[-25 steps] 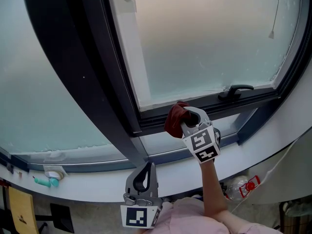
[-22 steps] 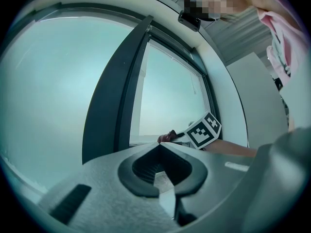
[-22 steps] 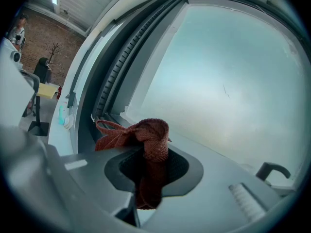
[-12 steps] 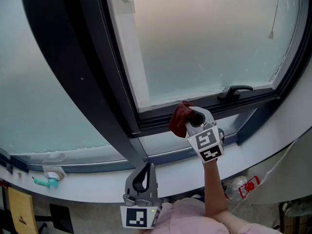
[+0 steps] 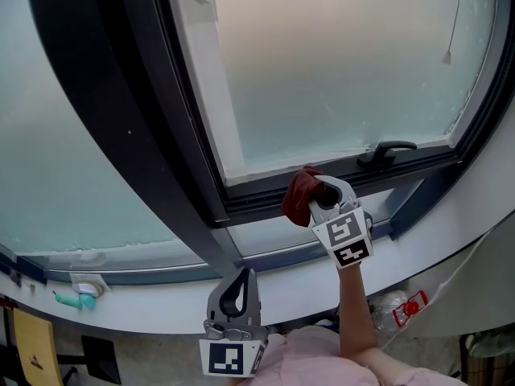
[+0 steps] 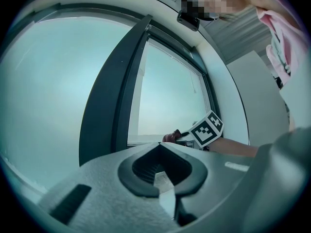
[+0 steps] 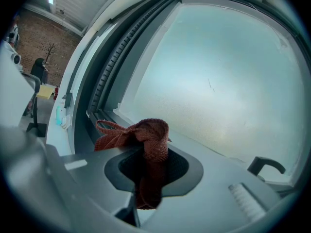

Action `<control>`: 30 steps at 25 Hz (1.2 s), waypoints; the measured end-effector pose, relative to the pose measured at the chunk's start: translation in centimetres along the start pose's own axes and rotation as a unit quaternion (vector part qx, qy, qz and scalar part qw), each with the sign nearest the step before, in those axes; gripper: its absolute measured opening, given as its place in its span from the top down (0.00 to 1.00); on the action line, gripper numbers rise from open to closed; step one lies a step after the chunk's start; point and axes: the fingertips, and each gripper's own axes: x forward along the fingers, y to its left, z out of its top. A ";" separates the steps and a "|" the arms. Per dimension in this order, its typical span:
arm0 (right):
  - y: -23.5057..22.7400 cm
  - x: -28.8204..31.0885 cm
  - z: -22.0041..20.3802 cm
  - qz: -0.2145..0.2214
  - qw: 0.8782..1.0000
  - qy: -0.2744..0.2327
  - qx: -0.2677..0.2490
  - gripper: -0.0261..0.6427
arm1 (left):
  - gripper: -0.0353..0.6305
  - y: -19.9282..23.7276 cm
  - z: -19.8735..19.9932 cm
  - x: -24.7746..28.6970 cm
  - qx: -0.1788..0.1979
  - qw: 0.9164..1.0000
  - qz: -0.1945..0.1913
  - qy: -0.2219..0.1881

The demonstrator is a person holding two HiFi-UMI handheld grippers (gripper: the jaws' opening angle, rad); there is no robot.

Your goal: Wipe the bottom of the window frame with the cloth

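Only right gripper view shows tongs [image 7: 145,198] clamping cloth [image 7: 153,139].

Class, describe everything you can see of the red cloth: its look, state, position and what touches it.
The cloth is dark brick-red and looks like coarse woven fabric, bunched into a crumpled knot. The right gripper is shut on it: one part hangs down between the jaws, the rest bulges out ahead, with a loop trailing sideways. It sits at the bottom rail of the dark window frame, seemingly pressed to it, left of the window handle.
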 end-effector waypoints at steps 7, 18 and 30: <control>-0.8 -0.3 -0.4 0.002 1.000 -0.002 0.002 0.86 | 0.95 -0.7 0.0 0.5 0.003 1.000 0.001 0.003; -3.5 -1.2 -1.9 0.000 1.000 0.001 0.006 0.86 | 0.95 -3.5 0.0 2.5 0.001 1.000 -0.015 0.001; -6.4 -2.3 -3.3 -0.014 1.000 -0.001 0.026 0.86 | 0.95 -4.8 -0.3 3.7 -0.002 1.000 -0.021 0.011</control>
